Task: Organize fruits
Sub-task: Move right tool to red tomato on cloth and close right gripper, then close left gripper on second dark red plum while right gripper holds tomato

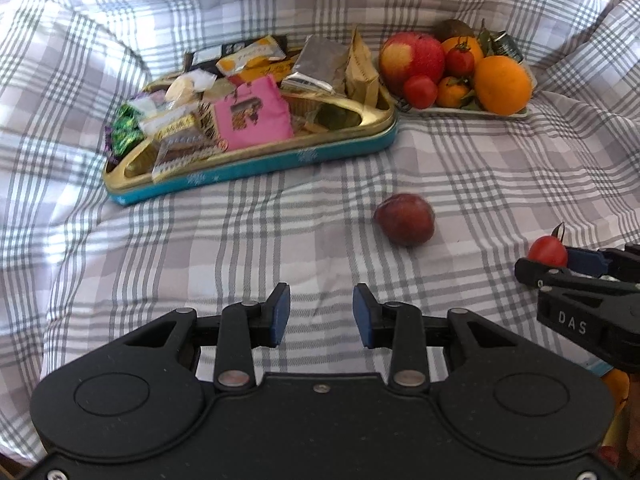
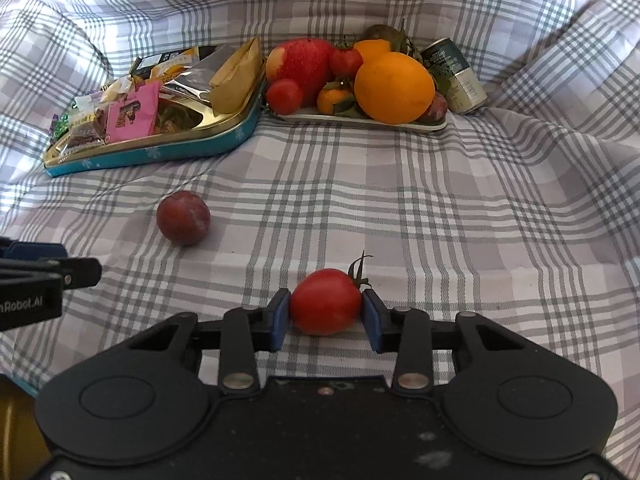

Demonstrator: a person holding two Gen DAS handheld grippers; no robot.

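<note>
While the left claw [image 1: 321, 314] gapes, the right claw [image 2: 326, 318] clamps a glossy red, green-stemmed tomato [image 2: 325, 306].

Grey-checked cloth [image 1: 280, 248]: dark red round plum [image 1: 405, 219]; teal-and-gold snack tin [image 1: 256, 164]; pale fruit tray [image 1: 464, 113]; black left gripper [image 1: 321, 314], jaws apart.

A rumpled grey-and-white checked cloth [image 2: 400, 208] carries everything. At its far side a teal tin [image 2: 168, 152] of snack packets sits just beside a white fruit tray [image 2: 360, 120], with a can [image 2: 456, 76] lying by the tray. Nearer, a plum [image 2: 183, 217] lies alone on the cloth.
</note>
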